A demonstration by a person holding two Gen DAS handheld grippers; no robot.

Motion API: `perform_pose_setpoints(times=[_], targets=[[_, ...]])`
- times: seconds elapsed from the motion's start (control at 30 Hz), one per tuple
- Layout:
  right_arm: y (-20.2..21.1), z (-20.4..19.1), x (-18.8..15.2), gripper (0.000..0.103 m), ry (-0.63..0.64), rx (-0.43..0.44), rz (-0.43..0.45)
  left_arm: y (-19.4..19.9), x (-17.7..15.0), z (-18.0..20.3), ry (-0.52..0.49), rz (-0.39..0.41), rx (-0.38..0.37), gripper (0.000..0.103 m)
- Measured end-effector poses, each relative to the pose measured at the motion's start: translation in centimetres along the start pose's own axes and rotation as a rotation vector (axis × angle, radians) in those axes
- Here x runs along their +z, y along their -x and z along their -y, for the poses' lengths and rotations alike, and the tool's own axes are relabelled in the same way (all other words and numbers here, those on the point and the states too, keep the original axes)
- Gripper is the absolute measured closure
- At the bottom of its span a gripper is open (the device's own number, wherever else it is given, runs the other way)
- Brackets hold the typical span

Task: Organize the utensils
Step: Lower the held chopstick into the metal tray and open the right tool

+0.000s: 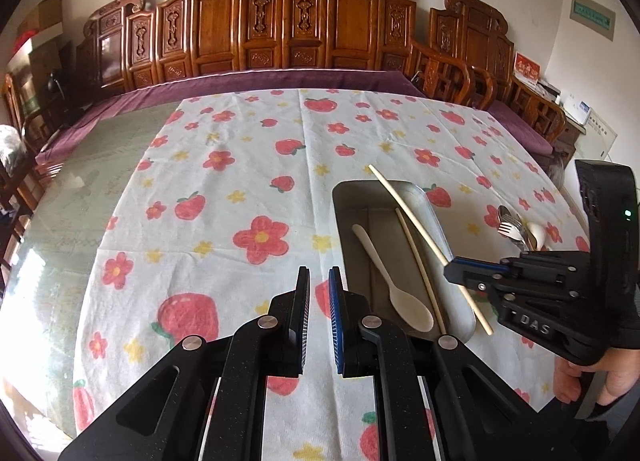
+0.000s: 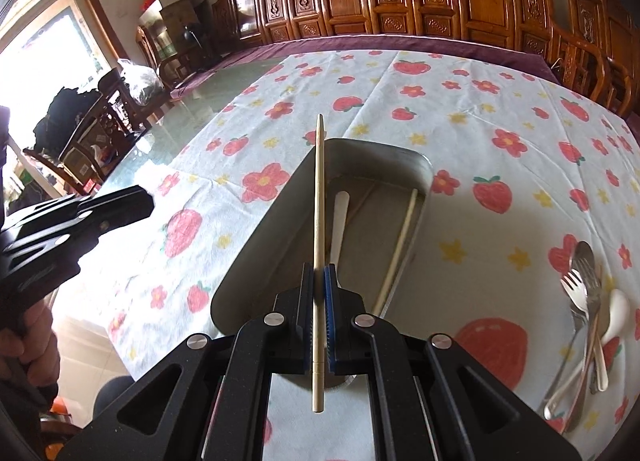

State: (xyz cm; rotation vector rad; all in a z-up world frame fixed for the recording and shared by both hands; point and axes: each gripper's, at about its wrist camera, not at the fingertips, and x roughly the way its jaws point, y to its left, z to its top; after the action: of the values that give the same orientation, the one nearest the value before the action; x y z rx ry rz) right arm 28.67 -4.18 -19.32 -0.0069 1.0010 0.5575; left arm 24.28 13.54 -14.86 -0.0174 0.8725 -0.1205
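Observation:
A grey metal tray [image 1: 344,197] [image 2: 426,169] lies on the flowered tablecloth. In it lie a pale wooden spoon [image 1: 396,289] and one chopstick [image 1: 420,269] [image 2: 396,249]. My right gripper [image 2: 319,273] [image 1: 450,267] is shut on a second chopstick [image 2: 319,201] [image 1: 408,205] and holds it lengthwise above the tray. My left gripper [image 1: 319,273] [image 2: 150,201] hovers over the cloth just left of the tray, jaws a narrow gap apart, holding nothing.
A pile of utensils [image 2: 588,301] [image 1: 516,229] with a metal fork, metal spoons and a white spoon lies on the cloth right of the tray. Carved wooden chairs [image 1: 280,21] line the far side of the table. Bare glass tabletop [image 1: 92,189] lies left.

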Motion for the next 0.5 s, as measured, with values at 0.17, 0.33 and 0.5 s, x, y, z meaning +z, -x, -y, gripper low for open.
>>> perform_pose_setpoints(times=[0.17,0.33,0.5], targets=[[-2.1,-0.1,0.5,0.097,-0.028,-0.008,-0.028,0.4,-0.2,-0.6,0.003,0.005,0.001,0.094],[-3.4,0.2,0.6,0.097,-0.056,-0.035,-0.052,0.5,-0.4,-1.0,0.009,0.003,0.005,0.094],[-4.2,0.5,0.2,0.097,-0.049,-0.064,-0.067,0.6,-0.5,-1.1,0.007,-0.002,0.007,0.094]])
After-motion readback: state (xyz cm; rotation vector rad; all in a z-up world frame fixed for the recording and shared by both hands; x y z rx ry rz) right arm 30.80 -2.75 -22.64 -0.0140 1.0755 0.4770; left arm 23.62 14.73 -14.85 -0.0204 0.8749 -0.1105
